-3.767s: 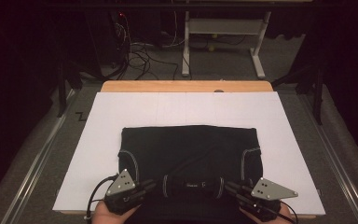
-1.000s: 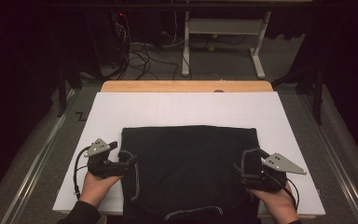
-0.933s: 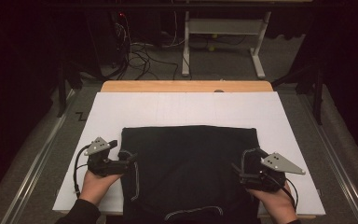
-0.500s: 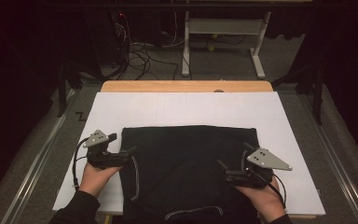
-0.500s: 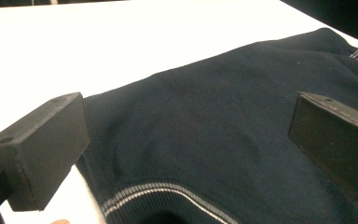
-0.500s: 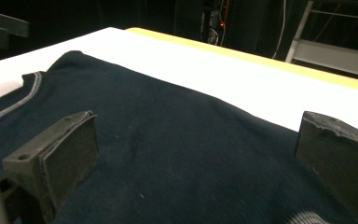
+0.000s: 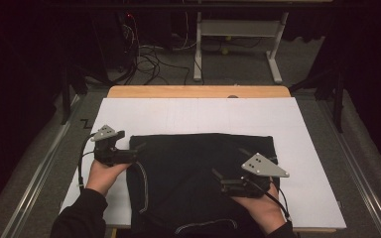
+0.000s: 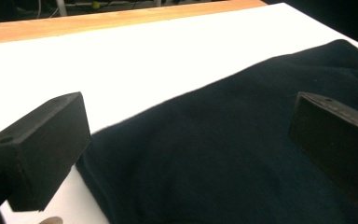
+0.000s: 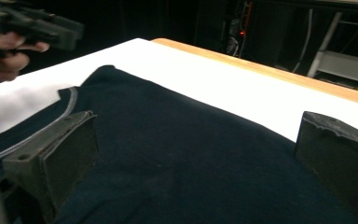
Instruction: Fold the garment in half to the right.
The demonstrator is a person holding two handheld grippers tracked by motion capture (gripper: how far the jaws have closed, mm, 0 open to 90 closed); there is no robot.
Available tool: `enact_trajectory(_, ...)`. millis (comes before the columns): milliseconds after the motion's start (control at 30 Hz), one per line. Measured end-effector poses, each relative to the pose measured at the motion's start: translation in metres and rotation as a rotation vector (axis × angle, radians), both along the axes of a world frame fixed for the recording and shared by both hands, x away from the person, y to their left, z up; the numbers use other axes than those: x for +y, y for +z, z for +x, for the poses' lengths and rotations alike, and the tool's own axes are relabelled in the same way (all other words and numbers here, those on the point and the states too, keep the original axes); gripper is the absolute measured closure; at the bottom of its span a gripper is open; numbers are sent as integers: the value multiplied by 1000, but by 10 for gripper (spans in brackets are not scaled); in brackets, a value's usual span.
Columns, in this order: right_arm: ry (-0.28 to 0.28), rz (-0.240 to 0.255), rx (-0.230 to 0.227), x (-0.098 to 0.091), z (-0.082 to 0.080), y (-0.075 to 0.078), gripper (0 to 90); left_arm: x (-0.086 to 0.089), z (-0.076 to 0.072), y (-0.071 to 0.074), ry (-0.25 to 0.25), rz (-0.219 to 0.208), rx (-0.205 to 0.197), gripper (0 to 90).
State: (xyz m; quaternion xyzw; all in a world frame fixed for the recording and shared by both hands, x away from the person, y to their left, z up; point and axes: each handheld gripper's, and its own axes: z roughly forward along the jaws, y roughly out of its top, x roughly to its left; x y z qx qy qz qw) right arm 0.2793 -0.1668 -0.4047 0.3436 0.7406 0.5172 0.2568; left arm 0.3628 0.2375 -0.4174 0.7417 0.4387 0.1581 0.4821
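Both jaws wide apart, holding nothing: left gripper (image 7: 135, 154) at black garment's (image 7: 198, 183) left edge, right gripper (image 7: 217, 179) over it, prob. not touching. Garment's long axis runs near-to-far.

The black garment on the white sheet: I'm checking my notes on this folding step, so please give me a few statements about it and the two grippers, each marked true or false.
1. The black garment lies on the white sheet. True.
2. The left gripper is clamped on a fold of cloth. False: in the left gripper view its jaws stand wide apart with nothing between them.
3. The right gripper hovers over the garment's middle-right part. True.
4. The right gripper's jaws are shut. False: in the right gripper view they stand wide apart above the cloth.
5. The left gripper is at the garment's far left corner. True.
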Motion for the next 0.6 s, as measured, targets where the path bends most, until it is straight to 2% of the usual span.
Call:
enact_trajectory(167, 29, -1, 3, 14, -2, -5, 3, 8, 12, 3, 29, 6, -3, 0)
enact_trajectory(233, 37, -13, 7, 20, -3, -9, 3, 11, 19, -2, 45, 26, 21, 0)
enact_trajectory(300, 47, -20, 13, 24, -4, -13, 3, 15, 27, -11, 57, 35, 62, 0)
enact_trajectory(467, 62, -22, 24, 31, -10, -19, 3, 26, 45, -30, 107, 25, 137, 14)
enact_trajectory(533, 65, -27, 13, 32, -13, -19, 3, 31, 50, -30, 115, 46, 155, 21)
enact_trajectory(600, 67, -29, 9, 31, -15, -19, 3, 35, 53, -25, 116, 87, 148, 21)
